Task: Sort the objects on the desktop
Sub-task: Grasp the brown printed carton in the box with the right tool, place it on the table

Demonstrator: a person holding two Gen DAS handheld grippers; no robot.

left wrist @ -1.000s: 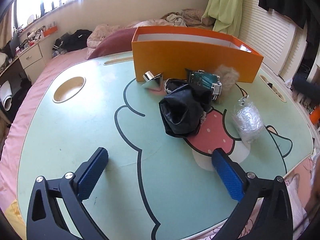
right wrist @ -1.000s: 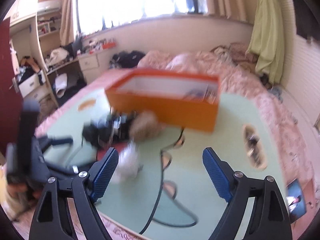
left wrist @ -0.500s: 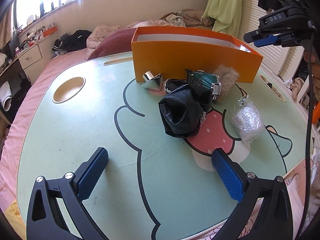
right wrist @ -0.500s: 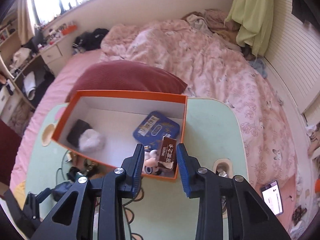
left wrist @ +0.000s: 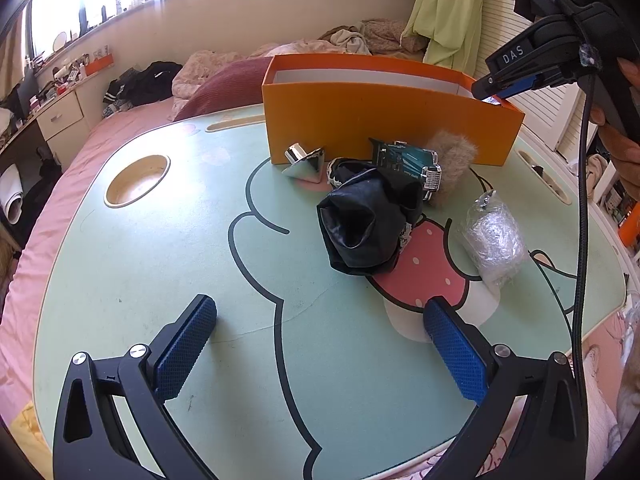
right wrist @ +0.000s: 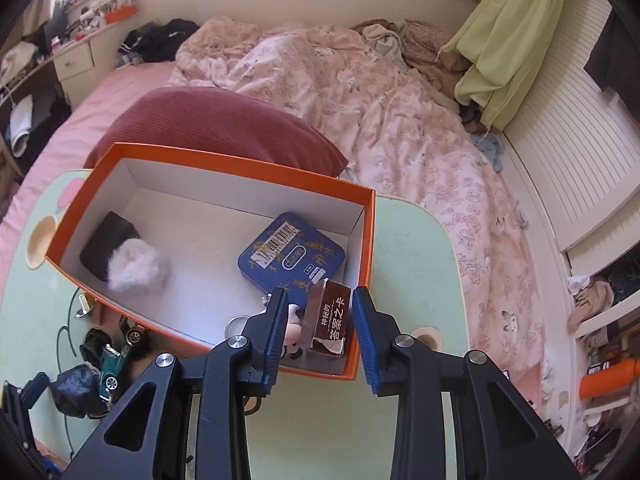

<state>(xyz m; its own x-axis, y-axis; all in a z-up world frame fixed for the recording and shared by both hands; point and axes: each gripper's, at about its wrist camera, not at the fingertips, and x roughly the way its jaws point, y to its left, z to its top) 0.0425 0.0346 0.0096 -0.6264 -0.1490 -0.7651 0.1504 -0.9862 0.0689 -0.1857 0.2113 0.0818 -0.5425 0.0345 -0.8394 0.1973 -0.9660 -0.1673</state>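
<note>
An orange box [left wrist: 384, 120] stands at the back of the mint table [left wrist: 200, 264]. Before it lie a silver cone [left wrist: 304, 166], a green toy car [left wrist: 404, 160], a brown fluffy ball [left wrist: 454, 156], a black pouch [left wrist: 364, 226] and a clear plastic bundle [left wrist: 494, 240]. My left gripper [left wrist: 320, 354] is open and empty above the near table. My right gripper [right wrist: 320, 328] hovers over the box's right end [right wrist: 370, 240], jaws parted, with a brown card box [right wrist: 328, 320] lying in the box between them. Inside also lie a blue tin [right wrist: 292, 252], a white pompom [right wrist: 138, 266] and a dark block [right wrist: 108, 240].
A round cup recess [left wrist: 138, 180] sits at the table's left. The right gripper's cable [left wrist: 580, 200] hangs down at the table's right edge. A dark red pillow [right wrist: 216, 128] and a bed with a pink quilt [right wrist: 360, 100] lie behind the box.
My right gripper swung from low over the table up above the orange box, and its jaws have spread apart from the brown card box. The left gripper has not moved.
</note>
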